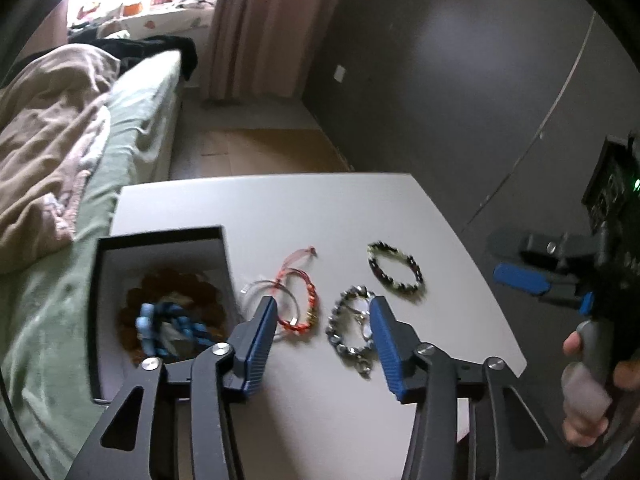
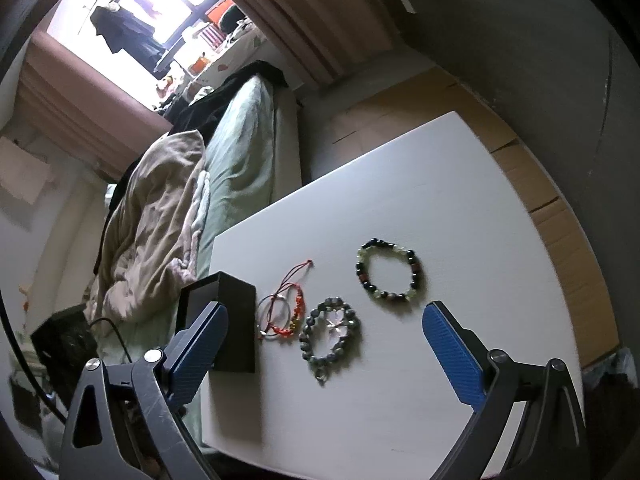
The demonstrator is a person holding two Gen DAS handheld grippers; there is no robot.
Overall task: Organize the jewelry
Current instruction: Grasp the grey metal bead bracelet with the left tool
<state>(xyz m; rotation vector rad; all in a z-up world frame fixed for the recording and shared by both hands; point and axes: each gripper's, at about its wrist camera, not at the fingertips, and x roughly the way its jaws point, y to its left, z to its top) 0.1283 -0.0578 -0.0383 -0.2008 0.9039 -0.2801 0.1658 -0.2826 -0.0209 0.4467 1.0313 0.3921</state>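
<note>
So there's a white square table with three bracelets still lying loose on it. In the right wrist view, the red cord bracelet with thin silver rings sits just beside the black open-top box at lower centre-left. Next to it is the grey beaded bracelet, and up and right of that the dark-and-pale-green beaded bracelet, apart from the others.

In the left wrist view, the box is at lower left and already has blue and brown beads in it. The left gripper hovers over the table, jaws partly apart, nothing in them. The right gripper is spread wide, also empty.
</note>
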